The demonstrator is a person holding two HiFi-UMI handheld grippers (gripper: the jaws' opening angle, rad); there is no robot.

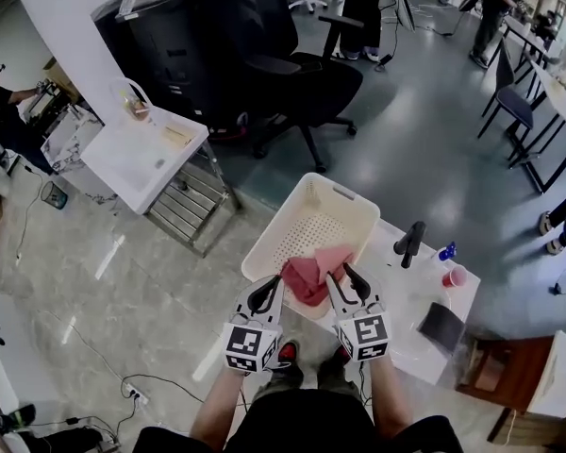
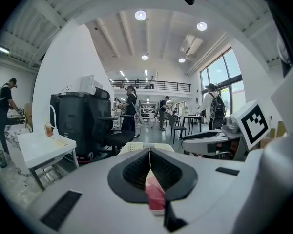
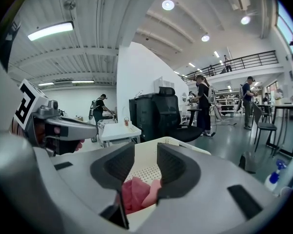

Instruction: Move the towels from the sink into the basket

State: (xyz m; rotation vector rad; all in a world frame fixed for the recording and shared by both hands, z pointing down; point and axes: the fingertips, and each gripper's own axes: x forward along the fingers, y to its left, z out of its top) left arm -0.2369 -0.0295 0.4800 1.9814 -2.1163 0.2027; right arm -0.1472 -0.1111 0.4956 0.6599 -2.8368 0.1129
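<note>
Grey flooring is stretching around the white bench point(image 1: 407, 295), with the basket point(image 1: 313, 183) sitting at its left side. Red towels point(image 1: 307, 276) are lying inside the basket. Both grippers are hovering at the basket's near rim: the left gripper point(image 2: 150, 152) is keeping its fingers together, while the right gripper point(image 3: 145, 154) is holding its fingers apart and empty.

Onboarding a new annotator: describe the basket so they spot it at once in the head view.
Find the white sink counter with the black faucet at lower right. The basket sits against its left end. It is the only white tub with perforated walls and a handle slot, and a red-pink towel lies in it.
</note>
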